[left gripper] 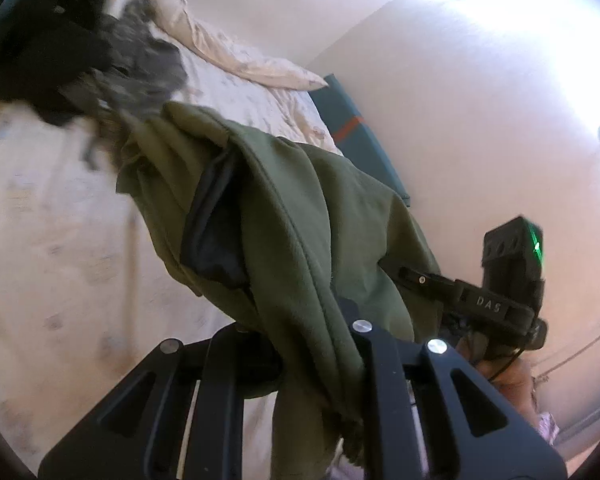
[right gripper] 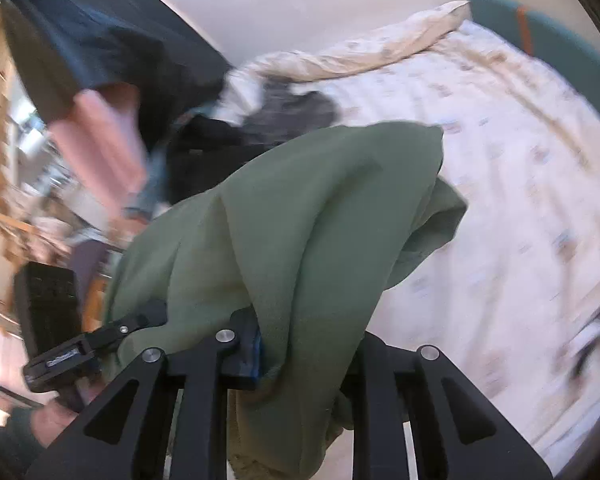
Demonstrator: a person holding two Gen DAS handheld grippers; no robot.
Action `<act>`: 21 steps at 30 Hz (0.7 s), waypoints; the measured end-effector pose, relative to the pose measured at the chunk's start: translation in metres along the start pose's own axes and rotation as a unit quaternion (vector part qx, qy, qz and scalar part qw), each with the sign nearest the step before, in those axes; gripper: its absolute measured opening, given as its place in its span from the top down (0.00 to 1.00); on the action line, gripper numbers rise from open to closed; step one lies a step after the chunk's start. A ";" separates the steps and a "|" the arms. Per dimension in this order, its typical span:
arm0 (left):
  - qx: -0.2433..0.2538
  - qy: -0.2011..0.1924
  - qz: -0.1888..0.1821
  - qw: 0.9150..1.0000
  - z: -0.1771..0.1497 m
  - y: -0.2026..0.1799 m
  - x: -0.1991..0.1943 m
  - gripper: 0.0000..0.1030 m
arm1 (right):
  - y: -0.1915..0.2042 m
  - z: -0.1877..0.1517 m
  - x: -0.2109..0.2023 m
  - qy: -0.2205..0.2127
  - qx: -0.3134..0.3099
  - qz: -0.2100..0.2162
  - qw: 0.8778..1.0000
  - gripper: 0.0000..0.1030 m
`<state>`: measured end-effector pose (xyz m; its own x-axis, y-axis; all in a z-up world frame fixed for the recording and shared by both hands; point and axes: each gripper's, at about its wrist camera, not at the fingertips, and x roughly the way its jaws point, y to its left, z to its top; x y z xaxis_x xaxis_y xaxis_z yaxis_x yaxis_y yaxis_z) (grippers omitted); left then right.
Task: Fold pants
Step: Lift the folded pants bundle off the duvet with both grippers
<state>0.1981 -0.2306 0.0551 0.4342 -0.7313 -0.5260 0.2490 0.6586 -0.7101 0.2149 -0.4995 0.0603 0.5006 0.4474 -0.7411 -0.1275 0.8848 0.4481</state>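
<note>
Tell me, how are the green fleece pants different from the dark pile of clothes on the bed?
The green fleece pants hang in the air, pinched by the left gripper and the right gripper; the dark pile of clothes lies crumpled on the cream patterned bedsheet. The pants are one olive colour; the pile mixes black and grey. Both are soft and unfolded.

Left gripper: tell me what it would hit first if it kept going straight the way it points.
The green pants that the left gripper grips already drape straight ahead of it. Past that cloth it would probably meet the bed, though depth is hard to judge here.
</note>
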 end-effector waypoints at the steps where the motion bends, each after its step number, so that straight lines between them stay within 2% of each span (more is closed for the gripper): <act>1: 0.005 0.002 0.002 1.000 0.003 -0.002 0.027 0.88 | -0.021 0.009 0.009 0.006 0.003 -0.013 1.000 0.79; 3: 0.019 0.011 0.011 1.000 0.007 -0.003 0.083 0.88 | -0.050 0.023 0.027 0.015 0.003 -0.037 0.999 0.79; 6: 0.011 0.037 0.024 0.999 0.009 0.014 0.148 0.88 | -0.103 0.035 0.061 0.033 0.007 -0.063 0.997 0.79; 9: 0.025 0.044 0.037 0.998 0.006 0.025 0.178 0.88 | -0.142 0.034 0.084 0.047 0.007 -0.070 0.996 0.79; 11: 0.016 0.048 0.030 0.998 0.010 0.036 0.187 0.88 | -0.150 0.036 0.094 0.042 0.002 -0.070 0.997 0.79; 14: 0.029 0.046 0.024 0.998 0.015 0.043 0.174 0.88 | -0.141 0.039 0.097 0.026 0.009 -0.055 0.998 0.79; 17: 0.050 0.027 0.021 0.998 0.031 0.049 0.135 0.88 | -0.111 0.041 0.092 0.012 -0.003 -0.037 0.999 0.79; 20: 0.078 -0.003 0.023 0.997 0.040 0.059 0.064 0.88 | -0.052 0.038 0.086 -0.014 -0.029 -0.001 0.999 0.79; 21: 0.087 -0.015 0.028 0.996 0.044 0.066 0.030 0.88 | -0.030 0.036 0.086 -0.020 -0.038 0.012 0.999 0.79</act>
<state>0.2658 -0.2012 0.0132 0.4764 -0.6892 -0.5459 0.3692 0.7203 -0.5873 0.2923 -0.4925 0.0012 0.5296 0.4637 -0.7103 -0.2031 0.8823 0.4246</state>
